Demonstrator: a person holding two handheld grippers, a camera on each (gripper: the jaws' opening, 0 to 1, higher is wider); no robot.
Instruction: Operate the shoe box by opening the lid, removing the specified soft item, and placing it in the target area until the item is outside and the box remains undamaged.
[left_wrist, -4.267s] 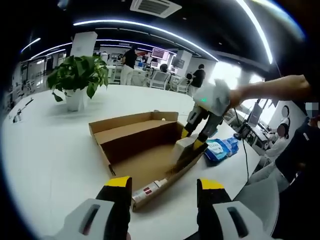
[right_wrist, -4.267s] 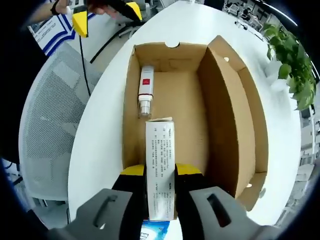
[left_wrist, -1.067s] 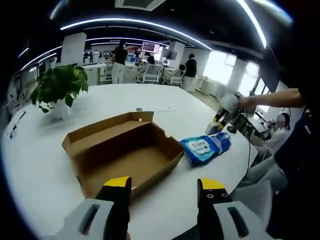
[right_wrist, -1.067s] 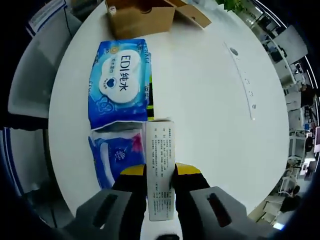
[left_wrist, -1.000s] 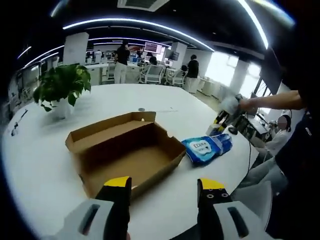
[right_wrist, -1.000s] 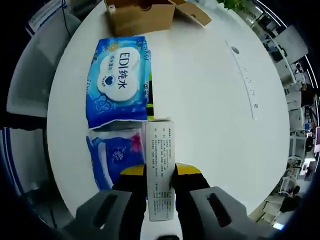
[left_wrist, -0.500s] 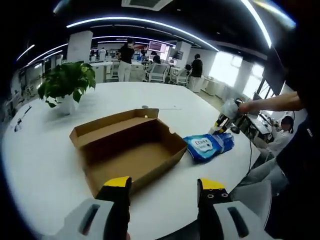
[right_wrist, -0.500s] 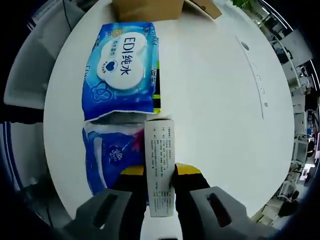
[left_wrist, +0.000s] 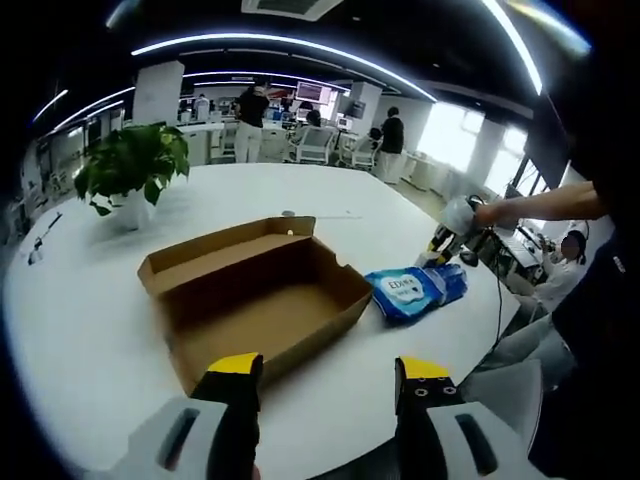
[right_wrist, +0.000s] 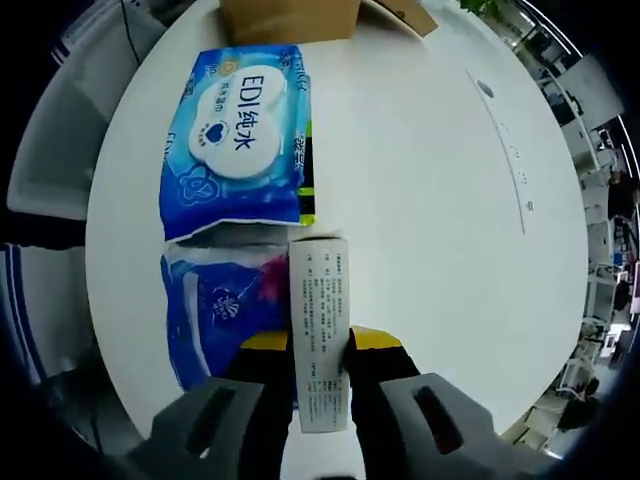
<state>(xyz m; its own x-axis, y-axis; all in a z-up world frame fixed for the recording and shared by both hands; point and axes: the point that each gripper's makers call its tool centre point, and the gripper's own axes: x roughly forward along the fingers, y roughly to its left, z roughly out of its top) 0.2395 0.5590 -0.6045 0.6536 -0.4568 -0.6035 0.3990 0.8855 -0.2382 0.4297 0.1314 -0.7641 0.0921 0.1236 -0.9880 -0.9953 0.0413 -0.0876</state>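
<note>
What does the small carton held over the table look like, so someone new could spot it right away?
Start at the white round table and find the two blue soft packs lying at its edge beyond the open cardboard box. Just over the nearer pack, the right tongs grip a narrow white carton. Unlike the glossy blue packs, it is stiff, boxy and covered in small black print.

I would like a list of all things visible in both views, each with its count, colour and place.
Shoe box: one, brown cardboard, open, on the table.
Wipes packs: two, blue, on the table beside the box, near the edge.
Small carton: one, white with print, between the right gripper's jaws.
Potted plant: one, green, far side of the table.
Table: one, white, round.
People: several, in the background.
Left gripper: open, holds nothing.
Right gripper: shut on the carton.
</note>
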